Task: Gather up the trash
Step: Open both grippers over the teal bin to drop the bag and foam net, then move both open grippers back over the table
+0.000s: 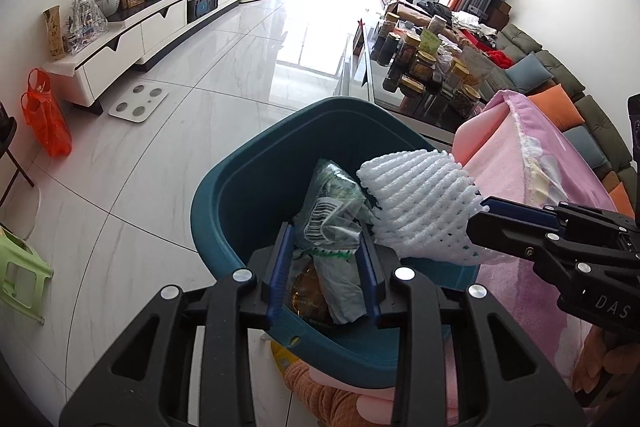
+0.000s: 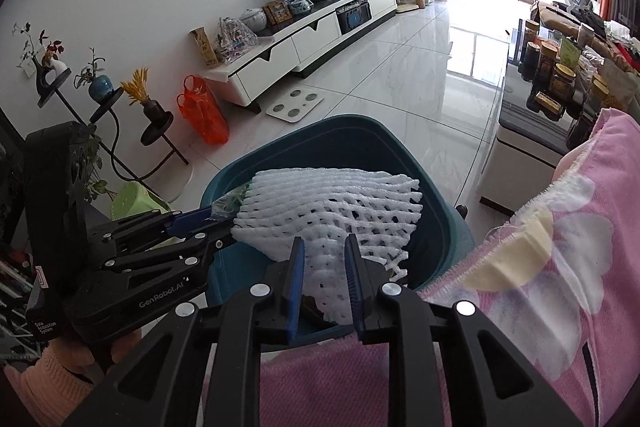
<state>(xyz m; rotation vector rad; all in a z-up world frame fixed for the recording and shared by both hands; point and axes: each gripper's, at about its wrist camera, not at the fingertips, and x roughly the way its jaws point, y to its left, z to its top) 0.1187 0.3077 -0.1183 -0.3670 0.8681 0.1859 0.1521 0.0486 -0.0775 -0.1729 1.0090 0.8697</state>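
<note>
Foam net and wrapper held over the teal bin

The white foam net [image 2: 332,211], pinched by the right gripper [image 2: 325,281], hangs over the teal bin [image 1: 240,187]; at its 9 o'clock, the left gripper [image 1: 325,269] pinches a crumpled plastic wrapper [image 1: 334,223] above the bin, beside pink bedding [image 2: 540,307].

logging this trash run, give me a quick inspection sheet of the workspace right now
surface: pink blanket beside the bin; glossy white tile floor.
job's things: teal bin; white foam net over its opening; crumpled plastic wrapper above it.
clutter: jars crowd the glass table; orange bag on floor.
grippers: left gripper jaws around the wrapper; right gripper jaws shut on the foam net.
cables: nothing seen.
surroundings: TV cabinet, scale, sofa.
</note>
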